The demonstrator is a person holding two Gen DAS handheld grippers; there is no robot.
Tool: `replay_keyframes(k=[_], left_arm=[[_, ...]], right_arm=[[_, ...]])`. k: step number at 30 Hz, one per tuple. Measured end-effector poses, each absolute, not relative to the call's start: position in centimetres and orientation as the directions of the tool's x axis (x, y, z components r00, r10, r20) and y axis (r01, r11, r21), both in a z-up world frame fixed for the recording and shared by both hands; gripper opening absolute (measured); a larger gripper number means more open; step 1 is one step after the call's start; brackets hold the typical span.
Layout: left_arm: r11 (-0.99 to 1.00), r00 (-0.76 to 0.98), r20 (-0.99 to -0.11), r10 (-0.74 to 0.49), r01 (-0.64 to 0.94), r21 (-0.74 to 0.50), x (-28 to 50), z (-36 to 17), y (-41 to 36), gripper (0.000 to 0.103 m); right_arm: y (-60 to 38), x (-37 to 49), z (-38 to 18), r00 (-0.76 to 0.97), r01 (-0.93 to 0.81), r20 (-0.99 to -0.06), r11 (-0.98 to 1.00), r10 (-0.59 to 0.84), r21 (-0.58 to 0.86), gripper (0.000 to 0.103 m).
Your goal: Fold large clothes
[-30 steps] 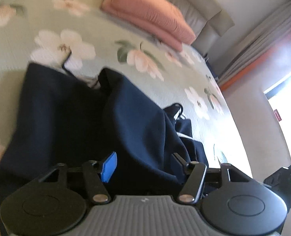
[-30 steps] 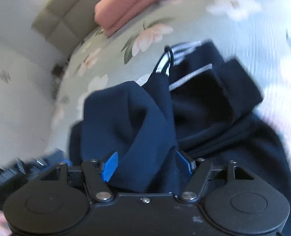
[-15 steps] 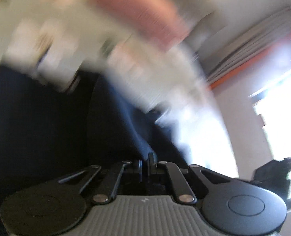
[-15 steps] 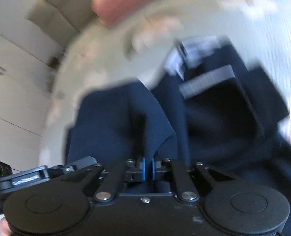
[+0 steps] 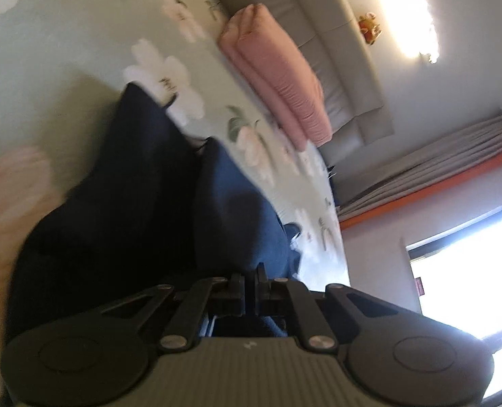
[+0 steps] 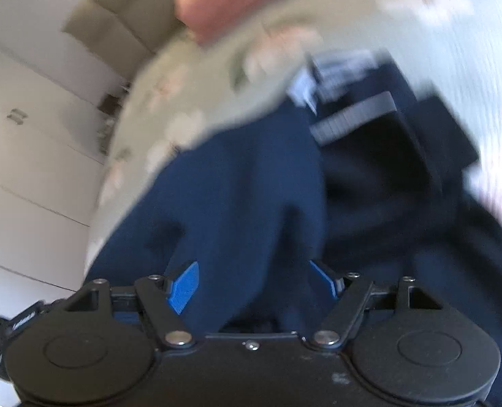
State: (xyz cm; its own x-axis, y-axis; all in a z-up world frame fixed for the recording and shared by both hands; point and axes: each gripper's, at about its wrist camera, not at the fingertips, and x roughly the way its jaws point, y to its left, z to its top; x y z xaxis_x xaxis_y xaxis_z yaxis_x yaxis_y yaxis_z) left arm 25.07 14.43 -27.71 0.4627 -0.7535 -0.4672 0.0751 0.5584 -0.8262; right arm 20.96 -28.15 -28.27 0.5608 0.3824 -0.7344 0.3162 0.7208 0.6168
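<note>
A: Nearest the lens, the left gripper [image 5: 249,279] has its jaws pinched tight together, a ridge of the navy garment [image 5: 122,210] caught between them. That looks like the pinch needed to carry an edge over for a fold.

B: And the right gripper [image 6: 252,279]? Its blue pads [image 6: 184,285] stand wide apart. They have just been opening, with a hump of the same navy cloth between them but not squeezed.

A: So one hand holds while the other looks ready to regrip.

B: Further out, the garment lies bunched on the floral bedspread [image 5: 64,34], its white-striped waistband [image 6: 352,115] at the far end.

A: Beyond that, a pink pillow [image 5: 278,81] rests against the grey headboard [image 5: 345,68], well clear of the work.
</note>
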Motion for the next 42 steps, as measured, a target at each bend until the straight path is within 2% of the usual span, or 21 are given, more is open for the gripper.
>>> replay_keyframes(k=[3, 5, 8, 10, 11, 12, 13, 15, 17, 19, 20, 23, 25, 26, 31, 32, 33, 36, 40, 42], left_arm=[[0.57, 0.425, -0.504, -0.752, 0.035, -0.821, 25.4, -29.2, 15.5, 0.006], [0.585, 0.355, -0.54, -0.763, 0.027, -0.81, 25.7, -30.1, 15.6, 0.006], [0.627, 0.266, -0.589, -0.763, 0.082, -0.775, 25.0, -30.7, 13.8, 0.007], [0.61, 0.254, -0.571, -0.781, 0.113, -0.784, 24.3, -30.9, 13.0, 0.008], [0.604, 0.263, -0.562, -0.784, 0.115, -0.789, 24.2, -31.0, 12.7, 0.009], [0.607, 0.284, -0.561, -0.777, 0.106, -0.787, 24.1, -31.0, 12.8, 0.009], [0.611, 0.302, -0.562, -0.77, 0.094, -0.786, 24.1, -31.1, 13.1, 0.009], [0.64, 0.332, -0.59, -0.736, 0.058, -0.766, 24.4, -31.4, 14.1, 0.013], [0.67, 0.319, -0.623, -0.715, 0.054, -0.741, 24.7, -31.6, 14.5, 0.015], [0.684, 0.299, -0.639, -0.709, 0.069, -0.726, 25.2, -31.8, 14.4, 0.018], [0.69, 0.29, -0.647, -0.705, 0.07, -0.72, 25.3, -32.0, 14.3, 0.019], [0.673, 0.296, -0.635, -0.713, 0.038, -0.738, 25.4, -32.6, 14.1, 0.018], [0.66, 0.302, -0.624, -0.72, 0.025, -0.75, 25.2, -32.6, 14.2, 0.017], [0.66, 0.3, -0.623, -0.723, 0.03, -0.751, 24.8, -32.5, 14.4, 0.017], [0.67, 0.289, -0.626, -0.724, 0.078, -0.739, 22.5, -30.9, 14.9, 0.017], [0.671, 0.292, -0.626, -0.723, 0.082, -0.736, 22.5, -30.7, 14.8, 0.017], [0.673, 0.292, -0.627, -0.722, 0.084, -0.735, 22.4, -30.4, 15.2, 0.017], [0.662, 0.302, -0.611, -0.732, 0.098, -0.744, 22.3, -29.6, 14.5, 0.017], [0.606, 0.285, -0.551, -0.784, 0.16, -0.779, 21.6, -28.1, 11.9, 0.017], [0.623, 0.295, -0.561, -0.773, 0.186, -0.76, 21.0, -27.5, 10.5, 0.017]], right_arm=[[-28.5, 20.9, -30.3, 0.546, 0.379, -0.733, 0.661, 0.405, 0.648, 0.086], [-28.5, 20.8, -29.4, 0.583, 0.383, -0.715, 0.646, 0.386, 0.661, 0.086], [-26.8, 20.7, -25.4, 0.686, 0.271, -0.663, 0.741, 0.299, 0.614, 0.086], [-24.5, 21.1, -23.5, 0.722, 0.179, -0.63, 0.802, 0.286, 0.57, 0.086], [-23.3, 21.6, -23.5, 0.711, 0.154, -0.646, 0.835, 0.277, 0.529, 0.076], [-21.7, 22.3, -24.1, 0.677, 0.15, -0.693, 0.876, 0.247, 0.459, 0.058], [-20.6, 22.9, -25.6, 0.627, 0.162, -0.751, 0.908, 0.207, 0.386, 0.048], [-20.2, 23.2, -29.6, 0.464, 0.243, -0.87, 0.92, 0.169, 0.309, 0.034], [-21.9, 21.0, -30.2, 0.492, 0.283, -0.843, 0.876, 0.216, 0.39, 0.025], [-23.4, 19.0, -29.5, 0.481, 0.334, -0.855, 0.861, 0.194, 0.384, 0.051], [-24.0, 18.3, -29.5, 0.483, 0.358, -0.852, 0.842, 0.201, 0.403, 0.058], [-25.5, 17.2, -30.2, 0.497, 0.381, -0.805, 0.752, 0.324, 0.538, 0.058], [-25.9, 18.0, -30.6, 0.483, 0.381, -0.772, 0.695, 0.413, 0.609, 0.07], [-25.7, 18.4, -30.7, 0.484, 0.387, -0.758, 0.67, 0.437, 0.634, 0.079], [-25.5, 19.5, -33.1, 0.531, 0.421, -0.697, 0.564, 0.481, 0.71, 0.08], [-25.5, 19.6, -33.5, 0.539, 0.43, -0.698, 0.559, 0.471, 0.709, 0.064], [-25.5, 19.5, -33.2, 0.557, 0.431, -0.702, 0.568, 0.444, 0.701, 0.026], [-25.8, 18.3, -28.4, 0.632, 0.347, -0.678, 0.646, 0.375, 0.68, 0.02], [-25.4, 16.8, -20.2, 0.745, 0.213, -0.636, 0.833, 0.199, 0.51, 0.017], [-25.3, 16.5, -18.4, 0.745, 0.203, -0.652, 0.885, 0.139, 0.42, 0.014]])
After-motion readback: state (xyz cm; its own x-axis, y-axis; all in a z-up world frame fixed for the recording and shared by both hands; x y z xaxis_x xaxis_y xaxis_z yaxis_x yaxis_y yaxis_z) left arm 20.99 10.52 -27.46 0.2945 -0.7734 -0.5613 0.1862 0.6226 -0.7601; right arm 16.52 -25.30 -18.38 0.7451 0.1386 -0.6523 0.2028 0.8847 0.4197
